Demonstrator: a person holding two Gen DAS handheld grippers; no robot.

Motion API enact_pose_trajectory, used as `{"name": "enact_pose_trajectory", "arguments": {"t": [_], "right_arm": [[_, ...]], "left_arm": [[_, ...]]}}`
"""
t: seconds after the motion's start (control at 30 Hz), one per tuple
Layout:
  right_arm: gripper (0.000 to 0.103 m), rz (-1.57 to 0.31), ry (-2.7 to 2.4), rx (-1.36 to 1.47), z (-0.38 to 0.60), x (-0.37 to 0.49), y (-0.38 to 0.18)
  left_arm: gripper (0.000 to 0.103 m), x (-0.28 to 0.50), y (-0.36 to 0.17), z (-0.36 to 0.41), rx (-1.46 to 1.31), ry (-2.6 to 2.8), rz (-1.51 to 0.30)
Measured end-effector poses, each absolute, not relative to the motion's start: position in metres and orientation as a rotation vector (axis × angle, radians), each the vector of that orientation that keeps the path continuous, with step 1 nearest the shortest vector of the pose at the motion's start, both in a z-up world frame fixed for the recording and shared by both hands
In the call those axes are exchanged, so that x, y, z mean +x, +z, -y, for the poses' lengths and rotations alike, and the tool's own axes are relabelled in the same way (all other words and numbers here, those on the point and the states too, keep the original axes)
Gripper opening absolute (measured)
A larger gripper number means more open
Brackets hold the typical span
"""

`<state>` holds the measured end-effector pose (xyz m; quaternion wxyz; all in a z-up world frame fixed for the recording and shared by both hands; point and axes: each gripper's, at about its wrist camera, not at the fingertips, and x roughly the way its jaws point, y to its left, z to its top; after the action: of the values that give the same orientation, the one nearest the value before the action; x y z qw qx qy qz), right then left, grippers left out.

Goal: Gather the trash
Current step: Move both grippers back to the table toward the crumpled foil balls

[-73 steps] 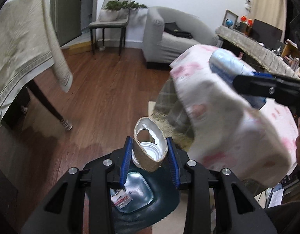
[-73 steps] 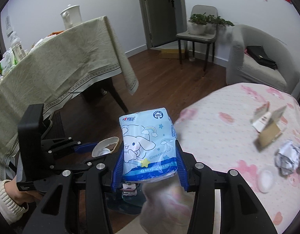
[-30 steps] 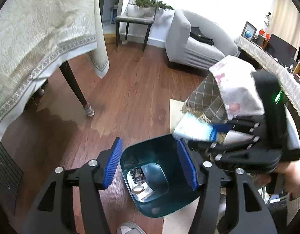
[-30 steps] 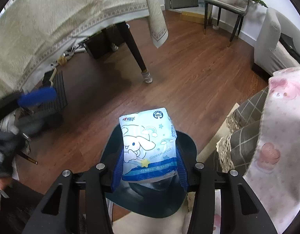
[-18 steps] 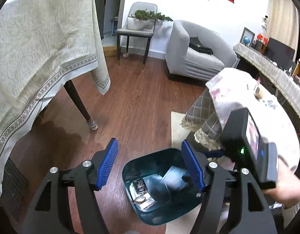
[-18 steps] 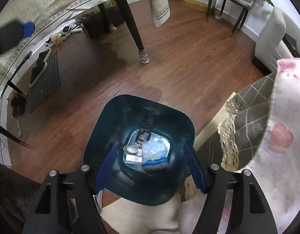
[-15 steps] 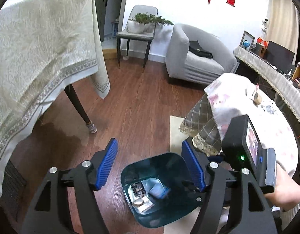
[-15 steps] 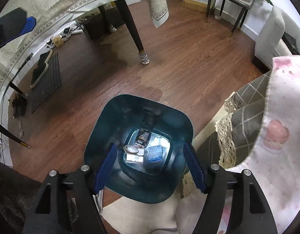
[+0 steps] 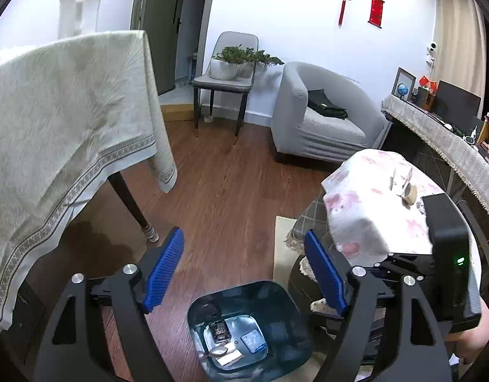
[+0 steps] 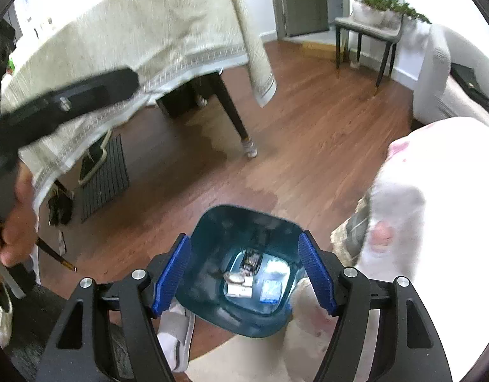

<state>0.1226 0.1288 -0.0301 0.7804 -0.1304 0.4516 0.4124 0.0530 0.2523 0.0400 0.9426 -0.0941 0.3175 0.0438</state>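
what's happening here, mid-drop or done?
Done, it seems. A person holds both grippers above the teal bin on the floor. The left gripper is opening with nothing between its jaws; the right gripper is open and empty. A blue packet and other scraps lie in the bin.

Left gripper [image 9: 243,273] angled downward, jaws opening with nothing between them, right gripper [image 10: 244,273] tilted steeply down, blue pads spread apart and empty, each held in a hand
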Motion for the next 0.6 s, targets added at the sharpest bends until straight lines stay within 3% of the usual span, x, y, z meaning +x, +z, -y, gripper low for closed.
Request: {"name": "enact_pose_trajectory", "arguments": {"t": [0.6], "right_arm": [[0.071, -0.826, 0.696, -0.15, -0.011, 0.168, 0.014]], "left_arm": [[0.083, 0.094, 0.065, -0.159, -0.157, -0.038, -0.568]]}}
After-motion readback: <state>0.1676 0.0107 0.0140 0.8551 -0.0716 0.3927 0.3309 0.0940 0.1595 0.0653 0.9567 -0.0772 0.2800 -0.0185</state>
